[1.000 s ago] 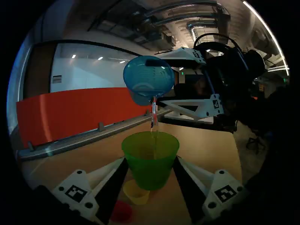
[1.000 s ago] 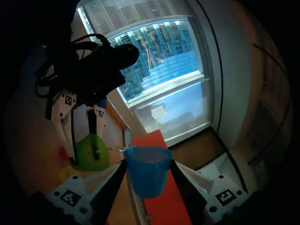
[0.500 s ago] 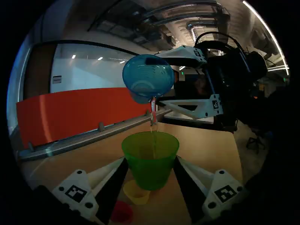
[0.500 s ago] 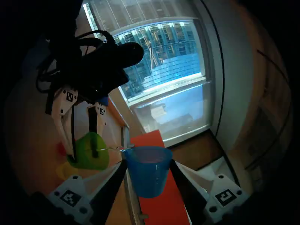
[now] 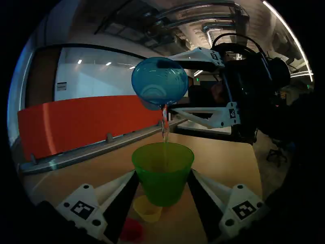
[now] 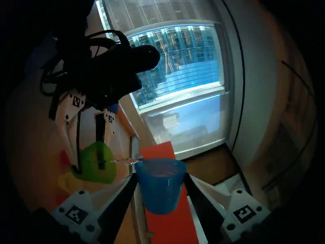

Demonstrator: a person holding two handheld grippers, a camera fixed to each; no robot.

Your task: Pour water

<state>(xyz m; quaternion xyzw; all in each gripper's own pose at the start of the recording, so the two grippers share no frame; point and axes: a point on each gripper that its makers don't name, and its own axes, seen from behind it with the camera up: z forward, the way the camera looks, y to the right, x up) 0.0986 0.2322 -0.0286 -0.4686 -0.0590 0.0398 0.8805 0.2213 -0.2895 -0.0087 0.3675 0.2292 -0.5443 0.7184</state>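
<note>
In the left gripper view my left gripper (image 5: 163, 183) is shut on an upright green cup (image 5: 163, 173). Above it hangs the tipped blue cup (image 5: 159, 82), held by my right gripper (image 5: 199, 87). A thin stream of water (image 5: 164, 125) runs from the blue cup's rim into the green cup. In the right gripper view my right gripper (image 6: 160, 191) is shut on the blue cup (image 6: 160, 185), tilted sideways. A jet of water (image 6: 124, 161) leaves its rim toward the green cup (image 6: 94, 162), which the left gripper (image 6: 87, 152) holds over the table.
A yellow cup (image 5: 147, 208) and a red cup (image 5: 132, 229) sit on the wooden table (image 5: 219, 156) below the green cup. An orange panel (image 5: 81, 120) and a metal rail (image 5: 101, 142) run along the table's far edge. A large window (image 6: 183, 81) fills the background.
The blue cup has tipped a little further and risen slightly. The water stream keeps flowing into the green cup. The left gripper and green cup stay put.
</note>
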